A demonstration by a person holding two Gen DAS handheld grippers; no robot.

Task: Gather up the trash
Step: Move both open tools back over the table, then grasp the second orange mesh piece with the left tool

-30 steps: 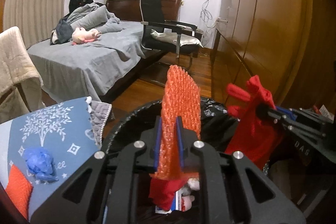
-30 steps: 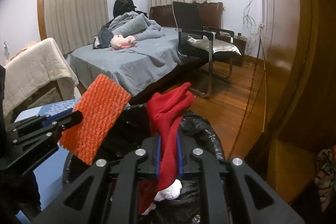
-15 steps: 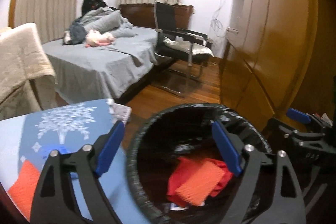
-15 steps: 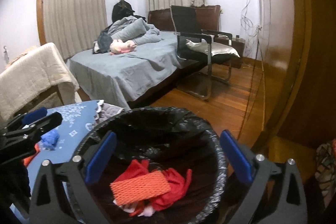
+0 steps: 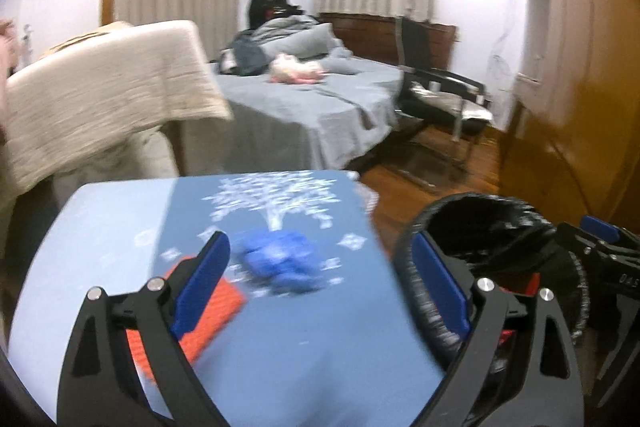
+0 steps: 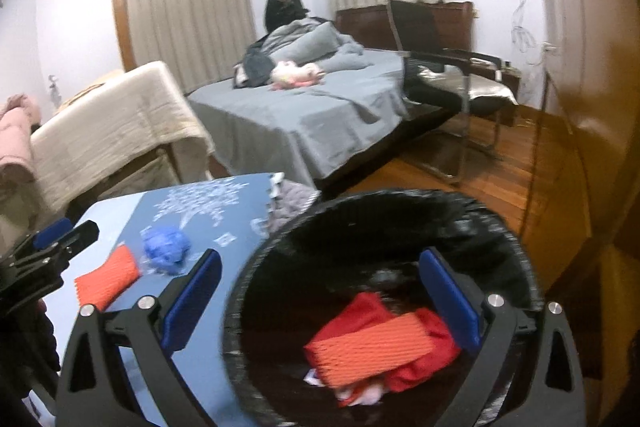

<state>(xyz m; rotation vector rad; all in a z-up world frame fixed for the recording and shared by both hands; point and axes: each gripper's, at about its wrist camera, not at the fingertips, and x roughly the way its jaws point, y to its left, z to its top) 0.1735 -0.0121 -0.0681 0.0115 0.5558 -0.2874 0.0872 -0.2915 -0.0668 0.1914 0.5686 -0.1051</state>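
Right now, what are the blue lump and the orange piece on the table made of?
The blue lump looks like crumpled thin plastic or a glove, soft and creased; blur leaves it open. The orange piece seems to be foam netting, matte, with a ribbed mesh surface.

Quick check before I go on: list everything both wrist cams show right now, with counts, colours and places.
Trash bin: one, black liner, beside the table.
Orange mesh pieces: two, one in the bin, one on the table.
Red cloth: one, in the bin.
Blue crumpled wad: one, on the table.
Table cloth: one, blue, white tree print.
Bed: one, grey sheet.
Chair: one, black, by the bed.
Left gripper: open, over the table.
Right gripper: open, over the bin.
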